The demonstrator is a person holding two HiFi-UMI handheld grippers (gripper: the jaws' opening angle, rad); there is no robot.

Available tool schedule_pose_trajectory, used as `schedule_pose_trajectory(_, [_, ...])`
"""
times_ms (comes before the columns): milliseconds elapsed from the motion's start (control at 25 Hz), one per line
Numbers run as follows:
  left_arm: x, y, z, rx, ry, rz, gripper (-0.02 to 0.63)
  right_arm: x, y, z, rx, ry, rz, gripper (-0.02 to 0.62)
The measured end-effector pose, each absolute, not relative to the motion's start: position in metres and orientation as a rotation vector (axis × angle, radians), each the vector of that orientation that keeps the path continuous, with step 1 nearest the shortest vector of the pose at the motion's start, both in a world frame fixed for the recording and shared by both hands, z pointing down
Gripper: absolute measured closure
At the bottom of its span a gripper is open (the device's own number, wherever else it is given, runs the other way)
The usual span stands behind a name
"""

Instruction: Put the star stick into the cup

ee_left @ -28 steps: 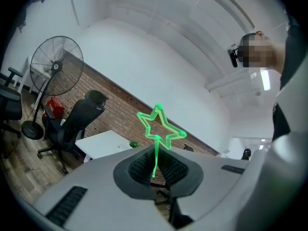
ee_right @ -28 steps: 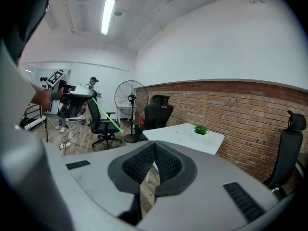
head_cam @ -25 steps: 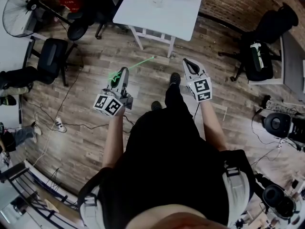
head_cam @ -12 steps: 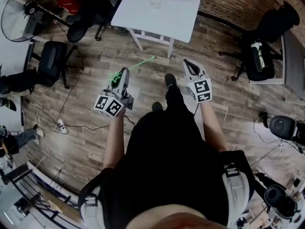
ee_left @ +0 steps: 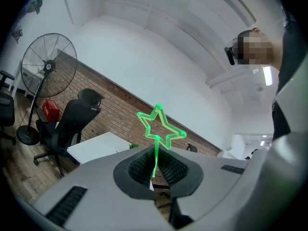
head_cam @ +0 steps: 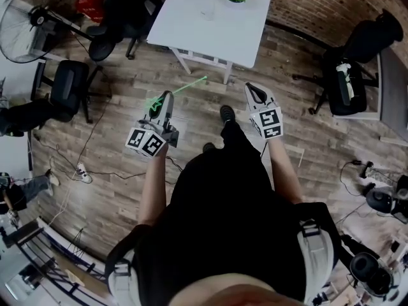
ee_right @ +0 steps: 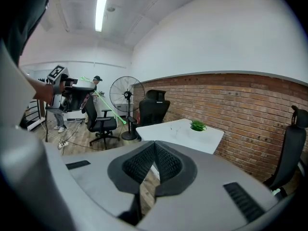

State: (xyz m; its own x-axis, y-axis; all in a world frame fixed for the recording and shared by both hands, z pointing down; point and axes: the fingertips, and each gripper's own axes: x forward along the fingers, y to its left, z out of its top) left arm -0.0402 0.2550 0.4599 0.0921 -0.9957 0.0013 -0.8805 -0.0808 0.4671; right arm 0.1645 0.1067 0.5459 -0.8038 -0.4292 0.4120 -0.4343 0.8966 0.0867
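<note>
Clearly the carry is the step in hand: the left gripper [ee_left: 154,171] pinches the star stick [ee_left: 160,128] by its thin shaft, with the star jutting out ahead of the jaws. I judge that a firm, level hold matters most until the table [head_cam: 245,34] is reached. The cup [head_cam: 208,8], seemingly clear glass, stands well ahead of that gripper. The right gripper [ee_right: 153,154] is pressed together on nothing.

Between the left claw [head_cam: 166,95], the right claw [head_cam: 250,86] and the white surface [head_cam: 185,24] ahead, bare floor [head_cam: 201,110] is left; chairs [head_cam: 67,88] are stood leftward.
</note>
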Motion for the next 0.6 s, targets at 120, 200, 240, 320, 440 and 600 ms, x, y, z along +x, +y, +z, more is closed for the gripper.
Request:
schedule_pose_trajectory(120, [-0.048, 0.236, 0.459, 2.027, -1.860, -0.453, 0.579, 0.153, 0.083, 0.544, 0.617, -2.638, 0.017, 0.597])
schedule_pose_trajectory(200, [-0.053, 0.223, 0.458, 2.033, -1.872, -0.436, 0.578, 0.144, 0.066, 0.541, 0.612, -2.650, 0.013, 0.597])
schedule_pose_trajectory(240, [-0.055, 0.217, 0.457, 2.031, -1.877, -0.432, 0.578, 0.141, 0.057, 0.542, 0.609, -2.654, 0.009, 0.597])
schedule_pose_trajectory(320, [-0.060, 0.206, 0.455, 2.016, -1.891, -0.433, 0.579, 0.133, 0.040, 0.543, 0.601, -2.657, 0.009, 0.597])
schedule_pose_trajectory(440, [-0.068, 0.194, 0.450, 1.983, -1.918, -0.440, 0.578, 0.120, 0.021, 0.547, 0.557, -2.657, 0.018, 0.597])
schedule_pose_trajectory(600, [-0.082, 0.181, 0.449, 1.933, -1.964, -0.442, 0.578, 0.097, -0.001, 0.543, 0.499, -2.660, 0.004, 0.597])
